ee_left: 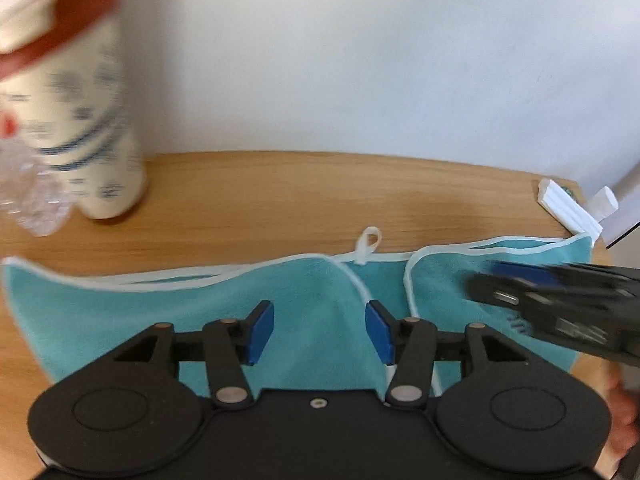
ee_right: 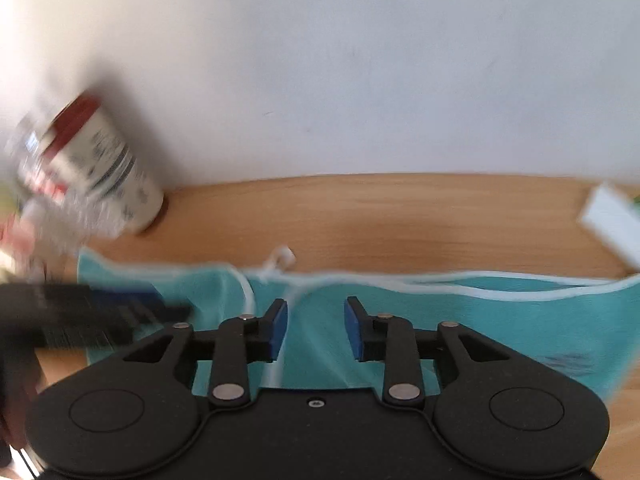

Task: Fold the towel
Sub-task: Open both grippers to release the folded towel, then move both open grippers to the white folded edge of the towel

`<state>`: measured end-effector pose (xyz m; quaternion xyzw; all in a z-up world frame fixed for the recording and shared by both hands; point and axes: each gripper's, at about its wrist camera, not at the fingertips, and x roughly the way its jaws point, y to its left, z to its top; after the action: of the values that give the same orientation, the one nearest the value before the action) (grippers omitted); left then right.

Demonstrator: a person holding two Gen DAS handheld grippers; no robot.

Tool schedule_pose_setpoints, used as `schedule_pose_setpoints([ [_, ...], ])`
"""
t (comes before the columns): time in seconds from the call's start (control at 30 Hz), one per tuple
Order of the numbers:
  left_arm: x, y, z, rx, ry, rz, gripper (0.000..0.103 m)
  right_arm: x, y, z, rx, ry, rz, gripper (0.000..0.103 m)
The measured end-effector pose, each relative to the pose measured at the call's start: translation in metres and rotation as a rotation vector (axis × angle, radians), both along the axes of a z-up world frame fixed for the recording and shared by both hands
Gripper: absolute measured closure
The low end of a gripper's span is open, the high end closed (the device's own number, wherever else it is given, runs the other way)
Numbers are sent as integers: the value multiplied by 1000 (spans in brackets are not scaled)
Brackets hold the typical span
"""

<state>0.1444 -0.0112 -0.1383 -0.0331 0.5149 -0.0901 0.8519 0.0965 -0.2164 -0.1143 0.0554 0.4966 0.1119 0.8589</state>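
A teal towel with white piping lies on the wooden table, its left and right flaps folded inward so their edges nearly meet at the middle. A white hanging loop sticks out from its far edge. My left gripper hovers open just above the left flap near the middle seam, nothing between its blue pads. The right gripper reaches in from the right over the right flap, blurred. In the right wrist view the towel lies below my right gripper, which is open and empty; the left gripper shows blurred at the left.
A white canister with a red lid and crumpled clear plastic stand at the table's back left. A white box sits at the back right corner. A white wall rises right behind the table. A hand shows at the right edge.
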Motion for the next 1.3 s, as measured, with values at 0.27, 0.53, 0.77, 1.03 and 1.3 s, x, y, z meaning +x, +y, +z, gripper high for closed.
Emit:
schedule_pose_setpoints([
  [0.27, -62, 34, -14, 65, 3, 28, 51, -81, -57, -22, -33, 117, -185, 62],
  [0.53, -74, 28, -44, 168, 54, 7, 52, -74, -42, -42, -92, 103, -206, 68],
  [0.77, -83, 24, -45, 207, 59, -3, 49, -82, -28, -42, -200, 141, -153, 69],
  [1.03, -87, 18, -46, 241, 110, -44, 49, -98, -9, -37, -214, 196, -68, 70],
  [1.3, -75, 18, -32, 176, 152, -39, 49, -90, -35, -11, -208, 92, -101, 70],
])
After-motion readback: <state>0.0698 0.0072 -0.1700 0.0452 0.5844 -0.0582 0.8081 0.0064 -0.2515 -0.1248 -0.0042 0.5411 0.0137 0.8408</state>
